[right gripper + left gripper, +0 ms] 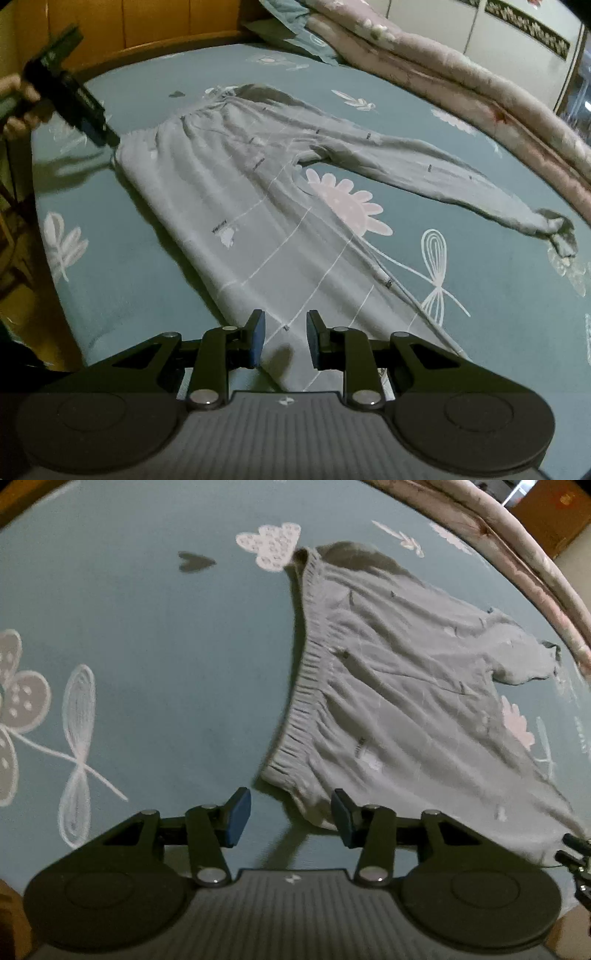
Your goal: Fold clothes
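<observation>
Both grippers stand spread, pinching nothing: the right gripper (282,339) over a leg hem, the left gripper (291,818) at a waistband corner. The grey trousers (258,206) lie flat on the bedsheet (480,295) — light, limp, likely to sag — best pinched at waistband (314,672) and hems. No containers in view.

Left wrist view: steeply downward, close above the trousers' waistband (310,686), bed sheet (147,646) filling the picture.
Right wrist view: oblique, from the leg end toward the waistband at 11 o'clock.
Shared: grey trousers (236,206), sheet, quilt (461,85).
</observation>
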`<state>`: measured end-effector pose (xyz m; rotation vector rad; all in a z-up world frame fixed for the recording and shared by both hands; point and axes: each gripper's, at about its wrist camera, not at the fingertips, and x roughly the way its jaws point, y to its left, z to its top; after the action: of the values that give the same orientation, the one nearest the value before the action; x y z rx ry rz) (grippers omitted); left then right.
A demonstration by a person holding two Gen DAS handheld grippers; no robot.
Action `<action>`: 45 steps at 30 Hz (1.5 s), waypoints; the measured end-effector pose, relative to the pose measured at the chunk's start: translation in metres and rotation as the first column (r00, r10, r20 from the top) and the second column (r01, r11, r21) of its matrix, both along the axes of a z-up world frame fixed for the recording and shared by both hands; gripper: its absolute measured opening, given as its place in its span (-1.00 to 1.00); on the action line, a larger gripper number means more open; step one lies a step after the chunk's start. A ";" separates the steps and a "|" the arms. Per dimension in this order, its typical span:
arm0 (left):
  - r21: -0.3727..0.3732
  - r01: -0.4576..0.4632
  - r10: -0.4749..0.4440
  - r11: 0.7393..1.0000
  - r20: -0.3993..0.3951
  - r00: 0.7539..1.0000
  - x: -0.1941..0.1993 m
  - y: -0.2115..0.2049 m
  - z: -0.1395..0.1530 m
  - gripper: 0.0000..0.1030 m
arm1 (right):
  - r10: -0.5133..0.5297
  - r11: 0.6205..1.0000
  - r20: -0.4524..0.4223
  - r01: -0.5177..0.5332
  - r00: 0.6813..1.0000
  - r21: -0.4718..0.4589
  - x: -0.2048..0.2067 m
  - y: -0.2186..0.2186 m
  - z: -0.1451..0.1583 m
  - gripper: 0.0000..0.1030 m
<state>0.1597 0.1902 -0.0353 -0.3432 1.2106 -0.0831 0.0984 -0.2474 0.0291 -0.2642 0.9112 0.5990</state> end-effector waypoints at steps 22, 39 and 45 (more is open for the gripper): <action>0.262 0.038 -0.054 0.964 0.055 0.997 0.015 -0.036 0.033 -0.52 | 0.247 0.969 -0.163 -0.238 0.955 0.068 0.007 0.023 -0.018 -0.46; 0.240 0.679 -0.709 0.694 0.066 0.702 -0.010 -0.188 0.007 -0.11 | 0.165 0.978 -0.213 -0.133 0.963 0.158 0.085 0.037 -0.042 -0.47; 0.314 0.658 -0.704 0.684 0.050 0.708 0.008 -0.186 0.003 -0.12 | 0.259 0.962 -0.111 -0.247 0.959 0.115 0.057 0.030 -0.019 -0.47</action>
<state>0.1673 0.0038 -0.0326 0.3843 1.1078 -0.5851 0.1553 -0.2174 0.0105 -0.2569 0.9718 0.9047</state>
